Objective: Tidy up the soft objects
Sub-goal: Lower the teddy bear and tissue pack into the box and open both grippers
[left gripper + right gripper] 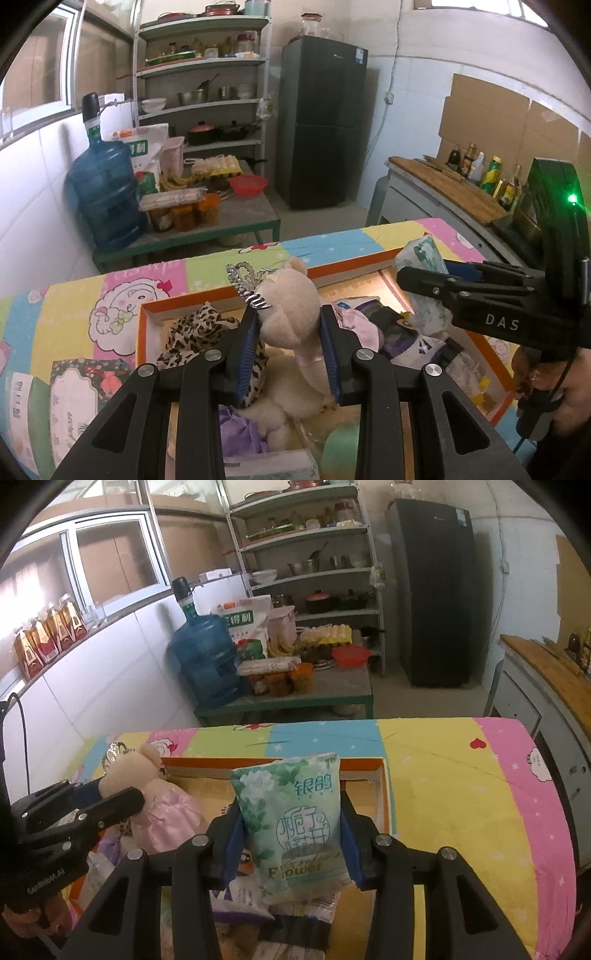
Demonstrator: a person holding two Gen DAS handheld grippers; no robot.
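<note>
Left gripper [288, 350] was clamped on the teddy bear [284, 314], right gripper [291, 834] on the tissue pack [291, 819], both over the half-filled box [142, 332]; neither dropped in yet.

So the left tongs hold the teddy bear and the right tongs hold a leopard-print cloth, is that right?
Not quite. The left tongs do hold the teddy bear, but the right tongs hold a green tissue pack, as the right wrist view shows.
</note>
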